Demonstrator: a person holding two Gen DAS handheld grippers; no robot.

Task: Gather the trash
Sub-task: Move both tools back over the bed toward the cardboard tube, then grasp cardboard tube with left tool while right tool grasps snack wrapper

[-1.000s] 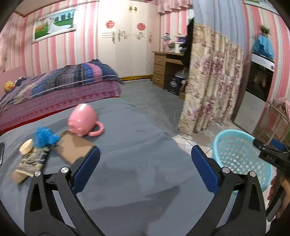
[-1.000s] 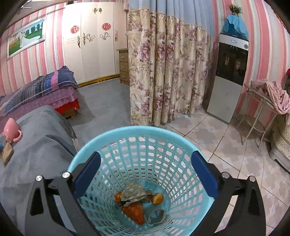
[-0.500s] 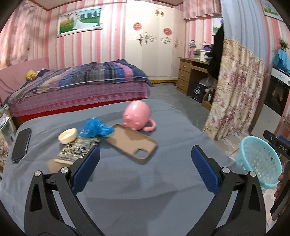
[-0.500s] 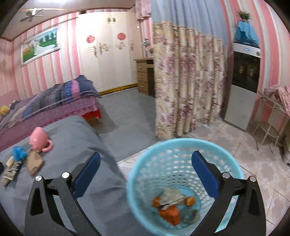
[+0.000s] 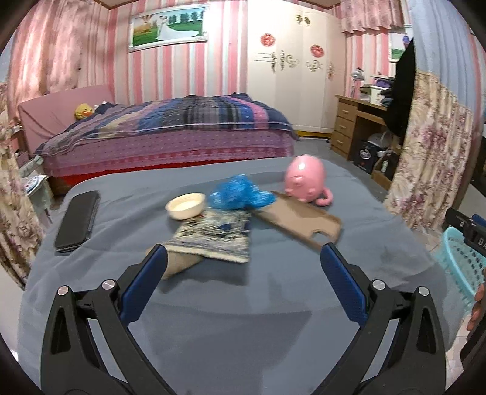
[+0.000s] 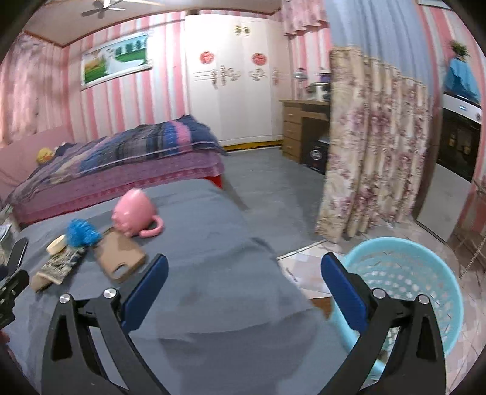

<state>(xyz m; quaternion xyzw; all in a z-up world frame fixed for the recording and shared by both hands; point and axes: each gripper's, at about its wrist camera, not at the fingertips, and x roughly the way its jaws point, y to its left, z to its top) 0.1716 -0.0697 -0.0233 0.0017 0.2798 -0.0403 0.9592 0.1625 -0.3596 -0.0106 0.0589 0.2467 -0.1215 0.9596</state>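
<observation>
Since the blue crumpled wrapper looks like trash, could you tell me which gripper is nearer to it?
Left. The left gripper faces the blue wrapper just ahead; the right gripper sits farther away, beside the basket.

On the grey counter [image 5: 273,303] lie one pink mug [image 5: 306,182], one crumpled blue wrapper [image 5: 240,197], one small cream bowl [image 5: 185,205], one brown phone case [image 5: 299,218], one patterned packet [image 5: 214,235] and one black phone [image 5: 77,217]. Beside the counter stands one light-blue basket [image 6: 404,282] on the floor. Farther back are one bed [image 5: 170,136], one white wardrobe [image 5: 291,70], one wooden desk [image 5: 358,127] and one framed picture [image 5: 167,25].
</observation>
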